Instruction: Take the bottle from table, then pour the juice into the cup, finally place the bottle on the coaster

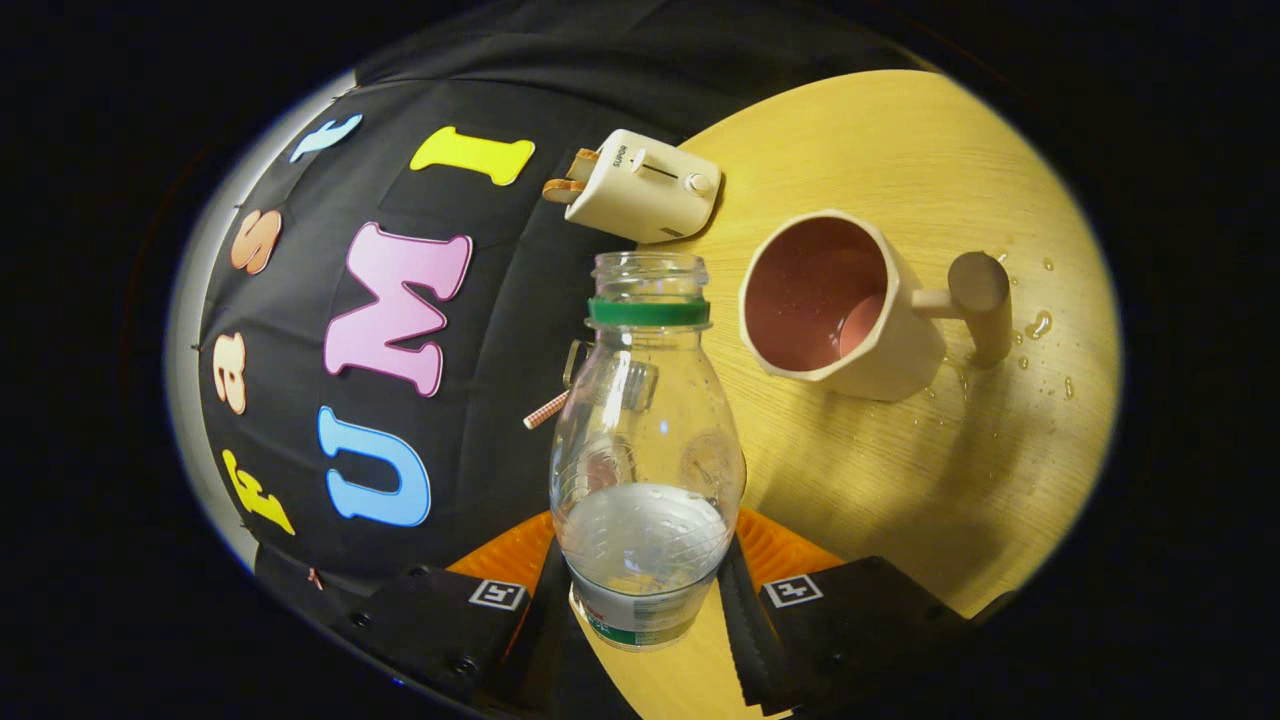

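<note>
My gripper (645,585) is shut on the lower body of a clear plastic bottle (645,440), with both black fingers (735,590) pressing on its sides. The bottle has a green neck ring and no cap, and some clear liquid sits in its lower part. Its open mouth points away from me, close beside the rim of the cup (835,305). The cup is cream with a pink inside and a round wooden handle; it stands on the wooden table (900,480), and its inside looks wet. No stream runs from the bottle.
A cream toaster (640,185) stands beyond the bottle at the table's edge by the black cloth wall. Water drops (1038,325) lie on the table around the cup's handle. A small striped stick (545,410) pokes out from behind the bottle.
</note>
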